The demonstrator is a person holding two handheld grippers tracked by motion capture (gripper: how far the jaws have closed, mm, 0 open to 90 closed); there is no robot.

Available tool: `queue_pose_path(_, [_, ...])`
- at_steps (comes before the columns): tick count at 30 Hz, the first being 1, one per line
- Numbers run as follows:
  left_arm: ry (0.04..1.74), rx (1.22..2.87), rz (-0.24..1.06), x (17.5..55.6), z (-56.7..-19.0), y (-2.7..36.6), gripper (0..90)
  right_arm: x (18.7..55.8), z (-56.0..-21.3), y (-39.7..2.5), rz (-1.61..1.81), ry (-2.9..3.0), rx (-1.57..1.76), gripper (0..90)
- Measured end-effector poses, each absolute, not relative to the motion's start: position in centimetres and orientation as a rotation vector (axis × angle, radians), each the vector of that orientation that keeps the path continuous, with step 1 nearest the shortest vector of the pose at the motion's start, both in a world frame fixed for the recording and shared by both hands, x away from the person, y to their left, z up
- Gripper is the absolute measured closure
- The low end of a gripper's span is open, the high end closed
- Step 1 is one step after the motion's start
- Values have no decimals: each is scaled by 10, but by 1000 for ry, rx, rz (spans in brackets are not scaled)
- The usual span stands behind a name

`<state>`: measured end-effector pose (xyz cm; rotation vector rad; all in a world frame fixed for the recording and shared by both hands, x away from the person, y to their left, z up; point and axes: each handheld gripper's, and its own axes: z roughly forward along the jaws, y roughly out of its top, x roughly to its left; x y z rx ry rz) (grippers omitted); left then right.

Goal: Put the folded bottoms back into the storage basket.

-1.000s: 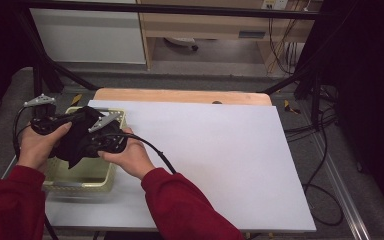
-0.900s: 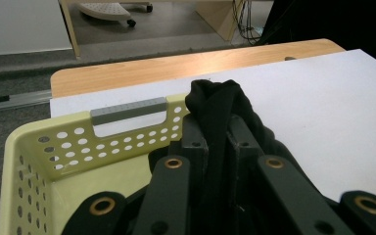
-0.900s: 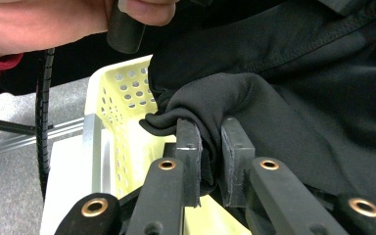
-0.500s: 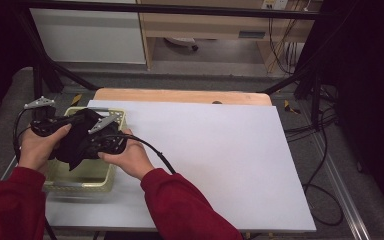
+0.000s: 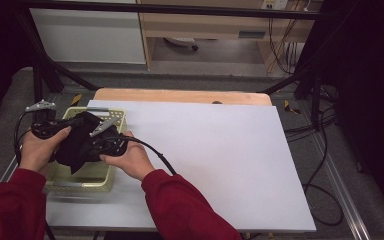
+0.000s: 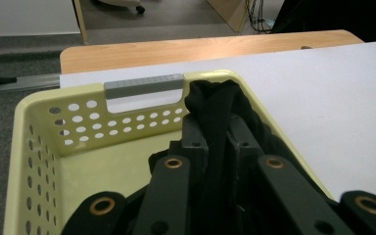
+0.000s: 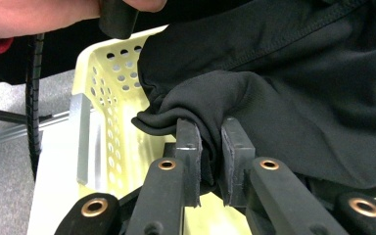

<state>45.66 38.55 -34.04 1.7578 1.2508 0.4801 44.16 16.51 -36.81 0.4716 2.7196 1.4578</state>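
A black garment (image 5: 77, 142) hangs bunched over a pale yellow perforated basket (image 5: 111, 116) at the left of the white table. My left gripper (image 6: 217, 132) is shut on a fold of the black garment (image 6: 220, 105), above the basket (image 6: 44, 132). My right gripper (image 7: 211, 142) is shut on another fold of the black garment (image 7: 274, 88), with the basket (image 7: 105, 98) behind it. In the high view the left gripper (image 5: 55, 131) and right gripper (image 5: 97, 142) sit close together, each held by a hand in a red sleeve.
The white table top (image 5: 220, 155) stretches to the right of the basket. A wooden strip (image 5: 180, 96) runs along its far edge. Cables (image 5: 320, 150) lie on the floor at the right. A grey handle bar (image 6: 143, 85) tops the basket's far wall.
Both grippers and the garment have shifted slightly upward and toward the far side over the basket. The grips stay the same.
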Motion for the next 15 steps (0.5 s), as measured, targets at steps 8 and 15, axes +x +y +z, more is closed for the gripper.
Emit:
queue_pose_path(8, [1258,1780,490,458,-344,381,814,444,-372,163,1446,2730,485,808])
queue_pose_path(15, [1262,1781,503,457,-345,382,813,444,-373,163,1448,2731,491,808])
